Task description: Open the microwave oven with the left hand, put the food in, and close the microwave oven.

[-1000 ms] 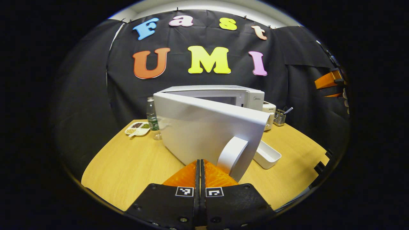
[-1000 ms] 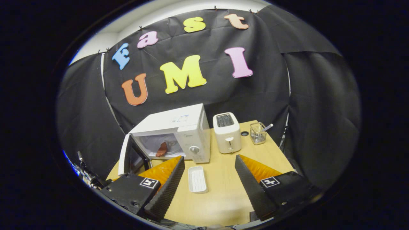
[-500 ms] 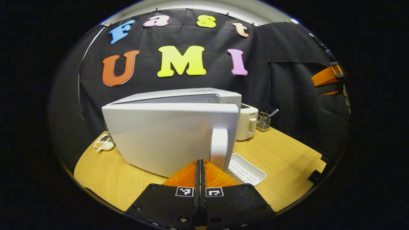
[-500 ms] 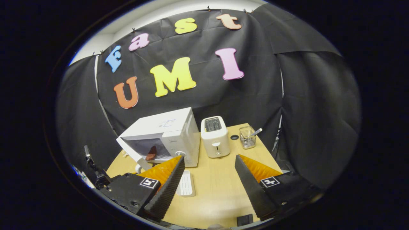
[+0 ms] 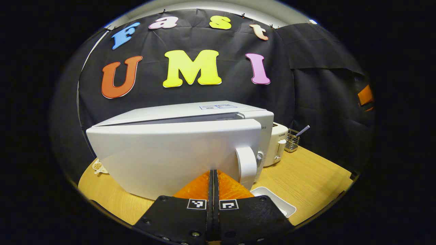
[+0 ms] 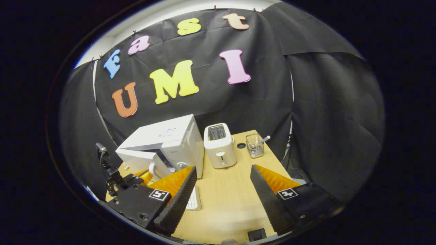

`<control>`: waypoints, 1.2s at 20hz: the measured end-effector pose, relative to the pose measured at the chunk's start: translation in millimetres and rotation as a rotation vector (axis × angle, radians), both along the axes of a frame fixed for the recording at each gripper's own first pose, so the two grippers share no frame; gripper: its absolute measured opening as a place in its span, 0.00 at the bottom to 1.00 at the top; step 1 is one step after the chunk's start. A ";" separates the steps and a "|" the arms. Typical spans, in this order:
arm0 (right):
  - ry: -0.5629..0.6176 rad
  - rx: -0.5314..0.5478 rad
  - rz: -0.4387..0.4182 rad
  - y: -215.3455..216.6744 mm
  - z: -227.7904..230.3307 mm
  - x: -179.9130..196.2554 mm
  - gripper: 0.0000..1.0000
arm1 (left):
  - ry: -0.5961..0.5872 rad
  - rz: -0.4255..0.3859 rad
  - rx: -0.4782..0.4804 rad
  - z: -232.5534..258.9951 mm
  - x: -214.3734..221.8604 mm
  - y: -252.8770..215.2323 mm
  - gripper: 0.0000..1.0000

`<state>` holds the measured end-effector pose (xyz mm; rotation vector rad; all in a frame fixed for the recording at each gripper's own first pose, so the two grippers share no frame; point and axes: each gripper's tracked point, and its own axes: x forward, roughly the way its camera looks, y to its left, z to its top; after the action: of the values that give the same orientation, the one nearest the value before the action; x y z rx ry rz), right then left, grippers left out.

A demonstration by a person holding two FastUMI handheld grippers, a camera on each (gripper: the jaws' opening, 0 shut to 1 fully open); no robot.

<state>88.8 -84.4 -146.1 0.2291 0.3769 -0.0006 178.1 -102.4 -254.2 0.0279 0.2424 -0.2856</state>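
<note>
Microwave oven [image 5: 184,112]: white, on tabletop [image 5: 306,170], toward the back left. Door [image 5: 170,153] nearly shut, hinged at the left edge, a narrow gap left along the top and right edges. Handle [image 5: 247,165] at the door's right end, upright.

Left hand-held gripper [image 5: 213,177]: fingers pressed together, nothing between them, tips against or just short of the door's outer face, slightly left of the handle; contact itself not resolvable. Door lies dead ahead of this gripper, long axis running left to right across its line of push. Nearer hand for the closing, by judgement; a straight forward press near the handle end likely suffices.

Right hand-held gripper [image 6: 221,183]: fingers wide apart, empty, held high and back over the tabletop, well apart from the oven.

Food: presumably inside, hidden behind the door.

Also present: toaster [image 6: 219,146] just right of the oven; white tray [image 5: 276,202] in front; wire utensil holder [image 6: 255,145].
</note>
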 end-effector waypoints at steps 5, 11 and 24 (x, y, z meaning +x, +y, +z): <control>0.008 -0.007 -0.005 2.6 0.1 8.5 1.00 | -0.008 0.000 -0.007 1.6 23.1 -4.2 0.00; 0.015 -0.001 -0.003 9.8 -0.3 17.6 1.00 | -0.008 0.003 -0.007 -0.7 29.9 -4.4 0.00; 0.016 -0.013 0.007 10.8 -2.8 17.7 1.00 | 0.025 0.050 -0.033 -8.2 39.7 -8.5 0.00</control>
<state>106.4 -73.6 -148.9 0.2149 0.3932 0.0016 217.9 -110.9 -262.4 -0.0146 0.2627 -0.2404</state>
